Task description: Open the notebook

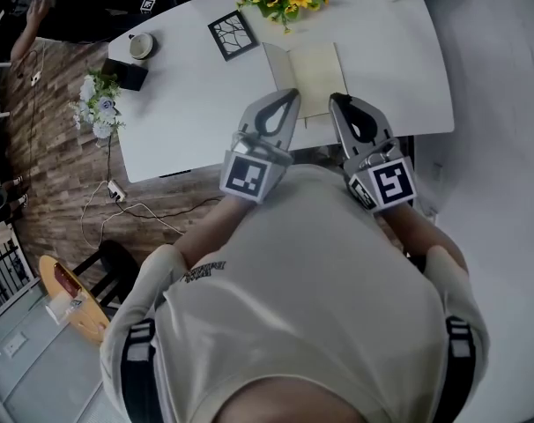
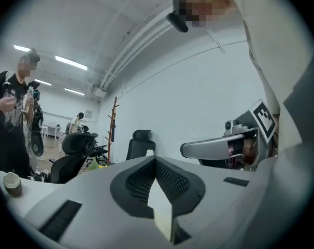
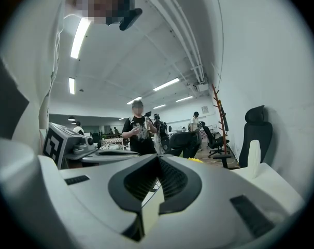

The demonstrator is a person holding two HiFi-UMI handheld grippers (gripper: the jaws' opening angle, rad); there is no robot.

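Beyond the person's pale shirt [image 1: 311,280], left tool [image 1: 292,94] and right tool [image 1: 336,100] hang closed and empty, the notebook [image 1: 309,73] flat on the white bench [image 1: 188,104] just ahead between them, its long axis running away, neither hand clearly nearer.

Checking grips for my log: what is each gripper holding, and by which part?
Nothing: left gripper and right gripper are shut and empty; notebook lies unheld.

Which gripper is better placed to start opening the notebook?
Probably the right gripper: its shut tips sit by the right edge of the notebook, seemingly the free one. The left gripper, also shut, hangs over the left side, where a fold shows.
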